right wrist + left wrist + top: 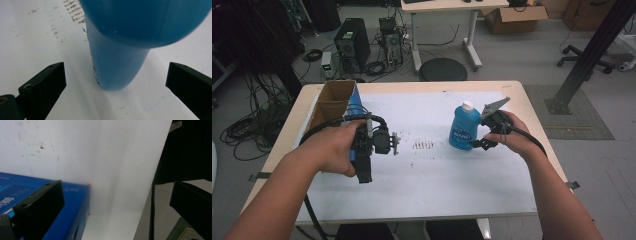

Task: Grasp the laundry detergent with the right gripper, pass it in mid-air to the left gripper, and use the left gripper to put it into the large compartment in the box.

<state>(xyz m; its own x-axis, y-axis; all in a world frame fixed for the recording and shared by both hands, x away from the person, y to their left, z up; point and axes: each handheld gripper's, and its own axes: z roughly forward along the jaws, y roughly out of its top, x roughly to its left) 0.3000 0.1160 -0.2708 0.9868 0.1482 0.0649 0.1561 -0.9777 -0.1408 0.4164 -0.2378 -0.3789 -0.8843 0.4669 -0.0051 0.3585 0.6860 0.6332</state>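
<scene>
The blue bottle (463, 126) stands upright on the white table sheet (437, 175), just right of the patch of dark specks (423, 145), and serves as the landmark here. The right gripper (478, 144) sits just to its right with its jaws spread wide on either side of the bottle's lower body without touching it, apparently lined up to close on the narrow part. Well to the bottle's left, the left gripper (364, 176) hangs with its jaws apart, holding nothing, beside the blue box (42, 207), likely parked out of the way.
</scene>
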